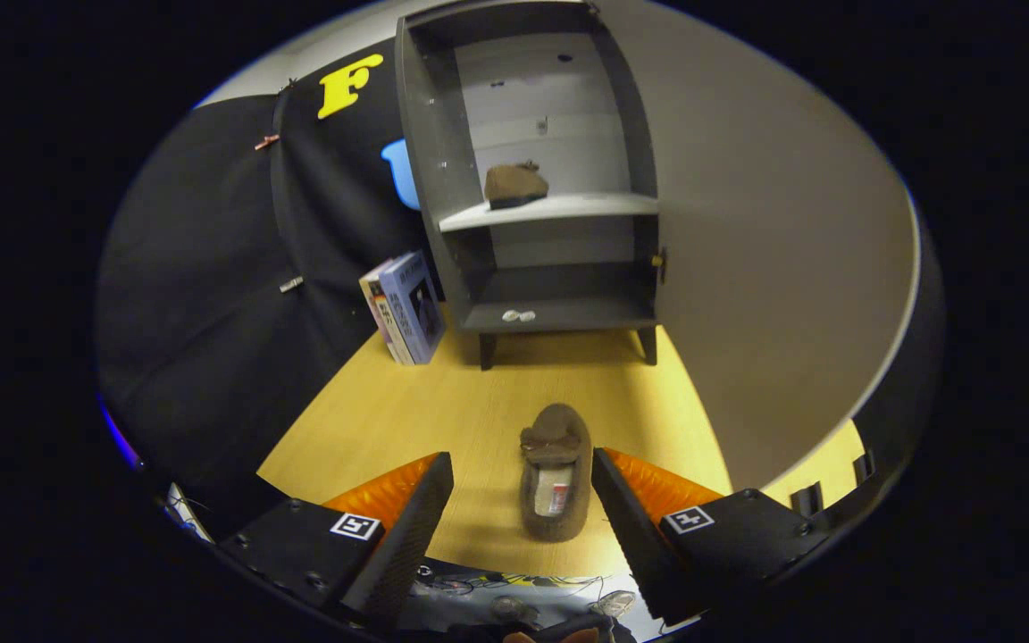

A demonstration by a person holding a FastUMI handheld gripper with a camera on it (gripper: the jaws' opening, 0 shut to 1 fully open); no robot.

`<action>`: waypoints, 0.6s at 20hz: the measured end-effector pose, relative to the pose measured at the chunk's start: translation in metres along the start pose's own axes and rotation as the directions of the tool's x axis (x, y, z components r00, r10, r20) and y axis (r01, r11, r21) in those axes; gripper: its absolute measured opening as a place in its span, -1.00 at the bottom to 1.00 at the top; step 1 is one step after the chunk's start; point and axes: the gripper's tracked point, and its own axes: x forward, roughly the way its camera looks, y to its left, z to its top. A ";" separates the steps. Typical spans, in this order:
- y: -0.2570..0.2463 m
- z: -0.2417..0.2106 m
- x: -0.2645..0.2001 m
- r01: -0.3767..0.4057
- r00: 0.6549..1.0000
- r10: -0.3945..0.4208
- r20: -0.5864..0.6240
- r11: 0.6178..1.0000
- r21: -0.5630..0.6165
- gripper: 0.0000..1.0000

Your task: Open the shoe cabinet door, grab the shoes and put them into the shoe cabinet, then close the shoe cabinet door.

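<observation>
A brown fuzzy slipper (555,473) lies on the yellow wooden floor, toe pointing toward the cabinet. It sits between my two fingers, nearer the right one, and neither finger touches it. My gripper (522,464) is open wide. Beyond the slipper stands the dark grey shoe cabinet (537,179) with its interior exposed. Its pale door (773,268) is swung open to the right. A second brown slipper (514,185) rests on the cabinet's light middle shelf (568,208).
A few books (405,308) lean upright against the cabinet's left side. A black cloth wall (238,295) runs along the left. Two small pale objects (519,315) lie on the cabinet's bottom shelf. Bare floor (407,411) stretches between the slipper and the cabinet legs.
</observation>
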 end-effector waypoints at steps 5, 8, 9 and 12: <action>-0.006 -0.056 0.084 0.025 0.995 -0.022 -0.093 0.999 0.028 0.98; -0.012 -0.079 0.135 0.053 0.990 -0.047 -0.133 0.998 0.042 0.98; -0.014 -0.083 0.147 0.062 0.989 -0.055 -0.137 0.997 0.053 0.98; -0.024 -0.077 0.185 0.120 0.990 -0.115 -0.076 0.990 0.074 0.54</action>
